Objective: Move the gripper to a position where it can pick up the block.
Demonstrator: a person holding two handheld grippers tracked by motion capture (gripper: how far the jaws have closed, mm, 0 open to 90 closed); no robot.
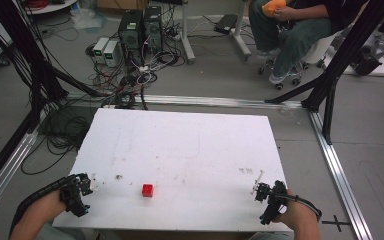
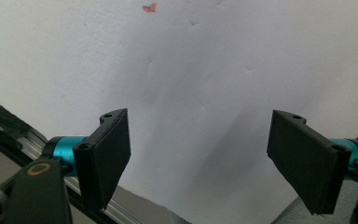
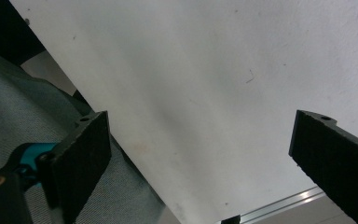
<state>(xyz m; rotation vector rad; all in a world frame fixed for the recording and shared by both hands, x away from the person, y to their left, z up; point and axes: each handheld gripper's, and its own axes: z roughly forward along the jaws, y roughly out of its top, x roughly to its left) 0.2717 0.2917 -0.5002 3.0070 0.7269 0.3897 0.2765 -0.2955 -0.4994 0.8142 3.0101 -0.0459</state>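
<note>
Left gripper (image 1: 84, 186) near-left worktop (image 1: 190, 135) corner, right gripper (image 1: 262, 192) near-right; both fingers apart, holding nothing. Red cube (image 1: 147, 190) between them, near edge, untouched.

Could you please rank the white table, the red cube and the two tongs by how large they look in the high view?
1. White table, by far.
2. Left tongs and right tongs: they look alike, so unranked.
3. Red cube, smallest.

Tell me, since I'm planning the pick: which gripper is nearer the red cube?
The left gripper. The red cube sits left of the table's middle, farther from the right gripper.
</note>
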